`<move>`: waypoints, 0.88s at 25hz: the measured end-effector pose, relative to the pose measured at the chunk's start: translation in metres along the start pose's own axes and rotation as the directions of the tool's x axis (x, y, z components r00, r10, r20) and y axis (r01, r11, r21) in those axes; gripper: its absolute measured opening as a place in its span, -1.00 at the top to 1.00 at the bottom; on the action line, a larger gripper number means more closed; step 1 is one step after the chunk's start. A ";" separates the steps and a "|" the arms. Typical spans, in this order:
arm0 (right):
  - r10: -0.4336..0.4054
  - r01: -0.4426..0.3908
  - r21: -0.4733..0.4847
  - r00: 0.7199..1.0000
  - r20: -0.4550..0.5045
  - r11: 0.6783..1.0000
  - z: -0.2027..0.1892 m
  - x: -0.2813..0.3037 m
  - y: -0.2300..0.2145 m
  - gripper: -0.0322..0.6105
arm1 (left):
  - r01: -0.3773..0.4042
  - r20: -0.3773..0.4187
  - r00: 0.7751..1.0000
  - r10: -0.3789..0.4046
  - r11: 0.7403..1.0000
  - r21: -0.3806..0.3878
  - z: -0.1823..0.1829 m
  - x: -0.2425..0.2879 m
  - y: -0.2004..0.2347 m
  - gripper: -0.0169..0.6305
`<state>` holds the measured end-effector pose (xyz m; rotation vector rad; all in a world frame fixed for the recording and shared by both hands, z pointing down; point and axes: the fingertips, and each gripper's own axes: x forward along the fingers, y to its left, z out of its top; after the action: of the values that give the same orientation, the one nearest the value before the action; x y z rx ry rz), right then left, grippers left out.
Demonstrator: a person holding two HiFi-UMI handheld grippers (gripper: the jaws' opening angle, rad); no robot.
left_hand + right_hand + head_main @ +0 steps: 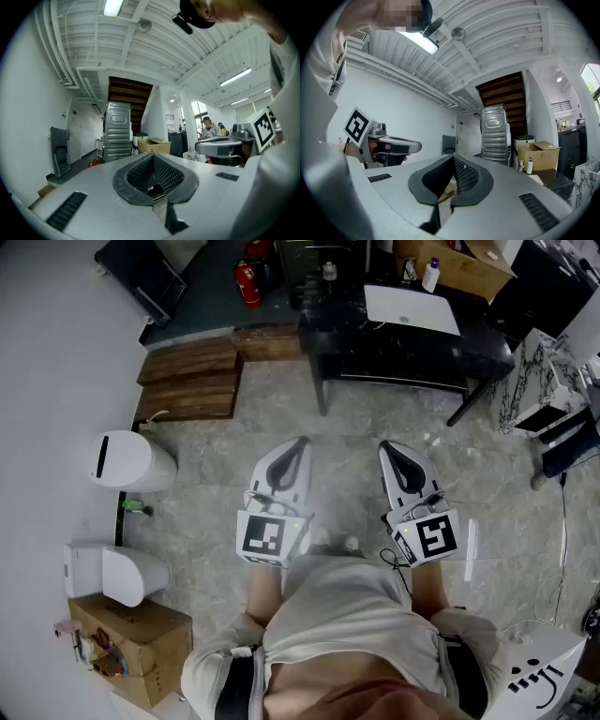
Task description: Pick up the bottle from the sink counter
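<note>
A small white bottle with a blue cap (430, 275) stands on the black table (403, 343) at the far end of the room; in the right gripper view the bottle (529, 165) is by a cardboard box. Both grippers are held level at waist height, side by side, far from the bottle. My left gripper (298, 448) is shut and holds nothing, its jaws meeting at the tip (152, 157). My right gripper (389, 450) is likewise shut and holds nothing (453, 159). Each gripper view shows the other gripper beside it.
A white flat panel (411, 307) and an open cardboard box (459, 263) sit on the table. Wooden steps (192, 381) and a red fire extinguisher (247, 282) lie at far left. A white bin (127, 460), a toilet (108, 573) and another box (127, 638) line the left wall.
</note>
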<state>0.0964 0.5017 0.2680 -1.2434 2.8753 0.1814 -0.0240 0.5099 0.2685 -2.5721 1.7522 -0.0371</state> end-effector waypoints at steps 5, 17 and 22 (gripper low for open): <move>-0.012 0.012 0.038 1.000 0.001 0.999 -0.003 -0.016 -0.005 0.91 | -0.004 -0.012 1.000 0.004 1.000 -0.003 -0.003 -0.004 -0.018 0.94; 0.003 -0.002 0.046 1.000 -0.015 0.999 -0.013 -0.023 -0.019 0.91 | -0.020 -0.037 0.999 0.019 1.000 -0.008 -0.014 0.009 -0.035 0.94; 0.007 -0.006 0.053 1.000 -0.007 0.999 -0.017 -0.010 -0.030 0.91 | -0.024 -0.040 0.999 0.024 1.000 -0.010 -0.018 0.025 -0.027 0.94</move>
<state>0.1258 0.4866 0.2820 -1.2287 2.8703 0.0995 0.0102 0.4961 0.2876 -2.5750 1.8008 -0.0796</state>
